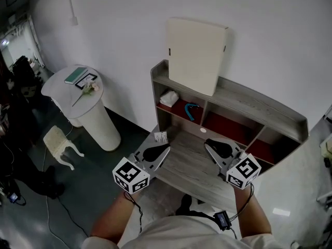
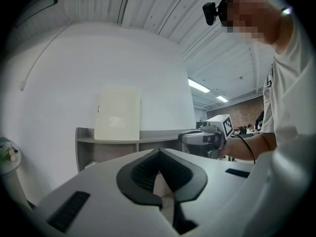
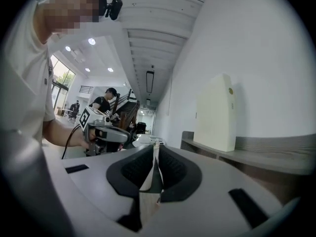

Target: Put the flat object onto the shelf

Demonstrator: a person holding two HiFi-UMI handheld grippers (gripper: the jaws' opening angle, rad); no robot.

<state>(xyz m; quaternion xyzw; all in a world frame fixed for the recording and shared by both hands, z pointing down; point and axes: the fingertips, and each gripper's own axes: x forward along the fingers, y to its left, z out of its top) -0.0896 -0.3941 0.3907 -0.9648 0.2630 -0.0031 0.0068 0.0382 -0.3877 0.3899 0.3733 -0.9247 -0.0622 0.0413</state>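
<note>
Atop the shelf, one board; two tongs

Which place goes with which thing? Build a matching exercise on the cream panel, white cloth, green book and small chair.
Things:
1 cream panel
2 white cloth
3 green book
4 small chair

Places:
A round table
B floor
C on top of the shelf
D shelf's left-end compartment

Pairs: 1-C; 2-D; 3-A; 4-B

flat board fills the shelf top's left end; the right end lies bare.
</note>
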